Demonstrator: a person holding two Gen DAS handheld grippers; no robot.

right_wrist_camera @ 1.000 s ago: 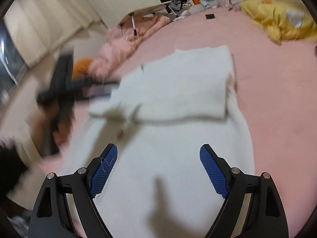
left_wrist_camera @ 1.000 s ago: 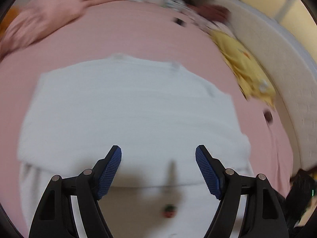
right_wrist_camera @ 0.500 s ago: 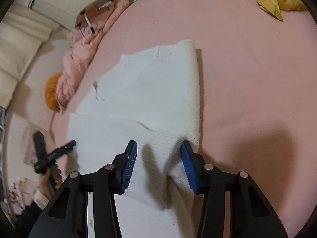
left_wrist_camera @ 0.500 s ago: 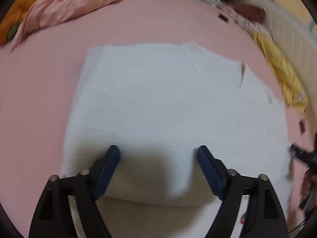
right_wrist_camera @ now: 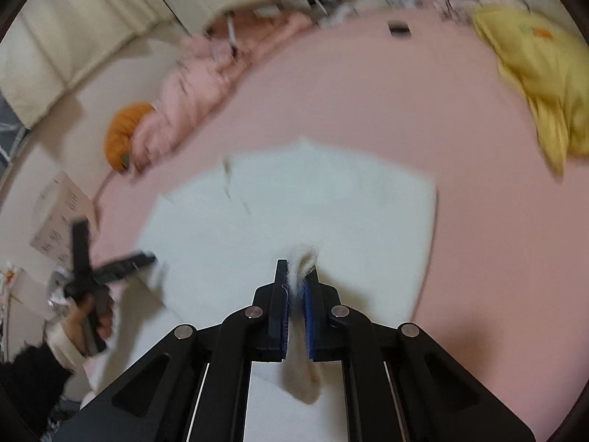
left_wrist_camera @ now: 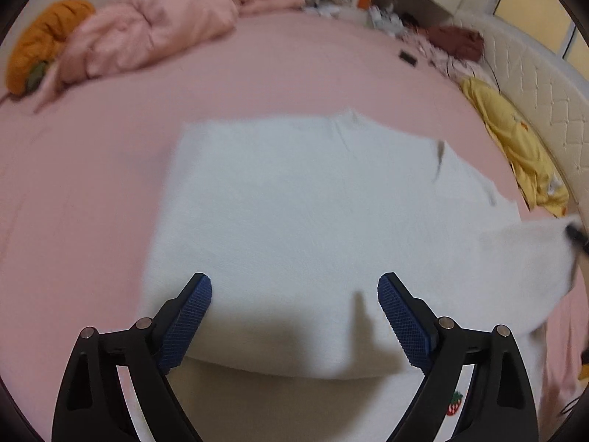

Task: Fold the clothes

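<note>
A: Status? White fuzzy knit garment (left_wrist_camera: 302, 221) lies on pink bed sheet (left_wrist_camera: 92, 191); top part already doubled over; more folds left, I'd judge.

B: Tongs? Right tongs (right_wrist_camera: 296, 287) clamped on its edge; left tongs (left_wrist_camera: 294, 316) widening, empty, above it.

1. A pink sheet (left_wrist_camera: 110, 169) covers the bed.
2. A crumpled pink duvet (left_wrist_camera: 147, 33) lies at the far edge, an orange cushion (left_wrist_camera: 44, 40) touching it.
3. Yellow cloth (left_wrist_camera: 515, 147) is bunched along the quilted white headboard (left_wrist_camera: 533, 84).
4. A small black object (left_wrist_camera: 408, 58) sits beyond.
5. A dark red garment (left_wrist_camera: 456, 38) lies amid clutter.
</note>
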